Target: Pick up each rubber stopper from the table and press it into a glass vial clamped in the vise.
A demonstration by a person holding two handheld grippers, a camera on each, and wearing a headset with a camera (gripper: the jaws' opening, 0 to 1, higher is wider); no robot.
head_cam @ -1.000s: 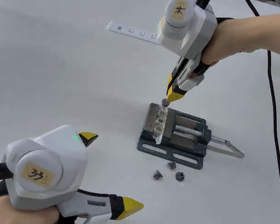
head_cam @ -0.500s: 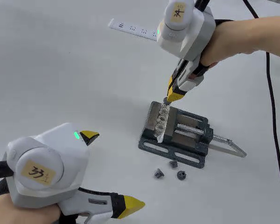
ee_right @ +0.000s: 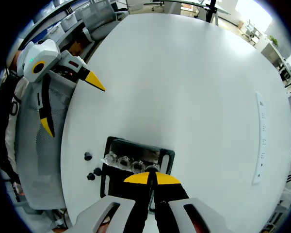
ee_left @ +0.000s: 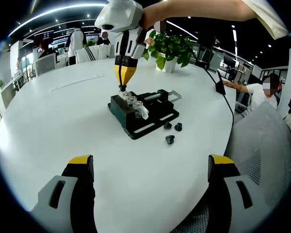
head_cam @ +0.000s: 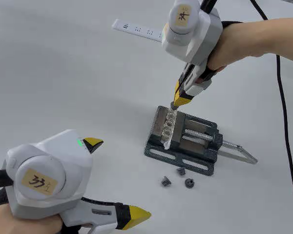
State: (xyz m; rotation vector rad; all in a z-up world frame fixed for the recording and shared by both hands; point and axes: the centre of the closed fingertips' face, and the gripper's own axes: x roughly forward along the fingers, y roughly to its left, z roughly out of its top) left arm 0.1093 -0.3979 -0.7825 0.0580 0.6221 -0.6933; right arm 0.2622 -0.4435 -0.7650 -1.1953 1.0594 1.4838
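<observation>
- The right tongs [head_cam: 177, 104] point steeply down, their yellow tips closed together at the mouth of the farthest vial in the row.
- In the right gripper view the same tongs [ee_right: 153, 178] show only a thin dark seam between the tips. I cannot tell whether a stopper is pinched there.
- The glass vials [head_cam: 168, 127] stand in a row, clamped between the jaws of the dark vise [head_cam: 198, 146]. The vise sits flat on the white desk [head_cam: 63, 73].
- Three loose rubber stoppers [head_cam: 180, 171] lie on the desk just beside the vise's near edge, close to one another but not touching.
- The left tongs [head_cam: 115, 178] are held low at the near left, well apart from the vise, with their tips spread wide and nothing between them.
- From the left gripper view those tongs [ee_left: 151, 165] frame the vise [ee_left: 143, 109], with the stoppers [ee_left: 170, 140] in front of it.
- A white power strip [head_cam: 136, 30] lies at the far side of the desk, and a black cable [head_cam: 283, 97] runs down the right.
- A potted plant [ee_left: 169, 48] stands beyond the vise.
</observation>
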